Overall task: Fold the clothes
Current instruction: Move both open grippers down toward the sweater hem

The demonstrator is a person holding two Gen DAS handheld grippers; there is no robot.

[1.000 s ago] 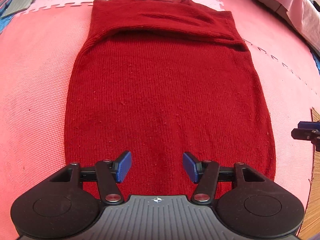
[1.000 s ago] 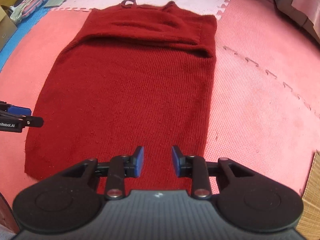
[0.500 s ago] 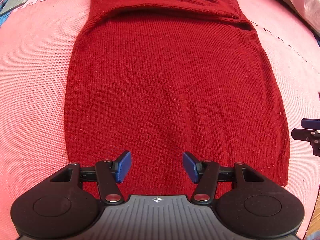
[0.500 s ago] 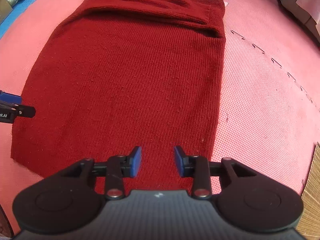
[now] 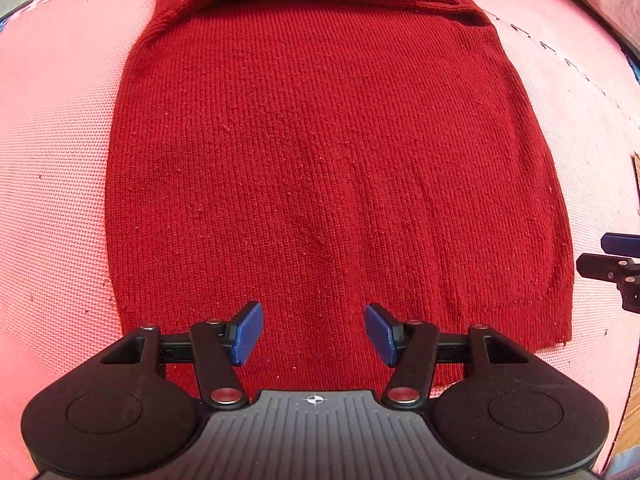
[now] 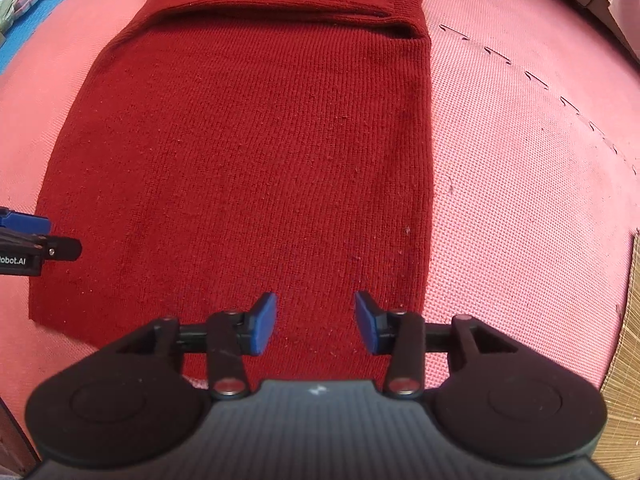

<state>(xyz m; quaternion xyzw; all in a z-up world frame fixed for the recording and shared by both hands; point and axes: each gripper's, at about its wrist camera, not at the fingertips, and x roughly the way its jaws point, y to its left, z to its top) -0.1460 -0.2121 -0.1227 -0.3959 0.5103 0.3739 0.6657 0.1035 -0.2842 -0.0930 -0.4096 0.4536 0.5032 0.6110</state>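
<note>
A dark red knitted garment [image 5: 320, 152] lies flat on the pink foam mat [image 5: 56, 160], its far end folded over toward me. It also shows in the right wrist view [image 6: 248, 152]. My left gripper [image 5: 313, 334] is open and empty, low over the garment's near hem left of its middle. My right gripper [image 6: 315, 322] is open and empty, low over the near hem close to its right edge. Each gripper's tip shows at the edge of the other's view: the right gripper's finger [image 5: 608, 266] and the left gripper's finger [image 6: 36, 240].
The pink foam mat [image 6: 520, 168] extends right of the garment, with a tile seam [image 6: 536, 80] running diagonally. A woven straw mat [image 6: 624, 360] lies at the near right. Blue mat and clutter [image 6: 24, 8] sit at the far left.
Both grippers have moved forward and down toward the garment's near hem; the garment looks larger and its far end has slid out of view. The right gripper has opened wider.
</note>
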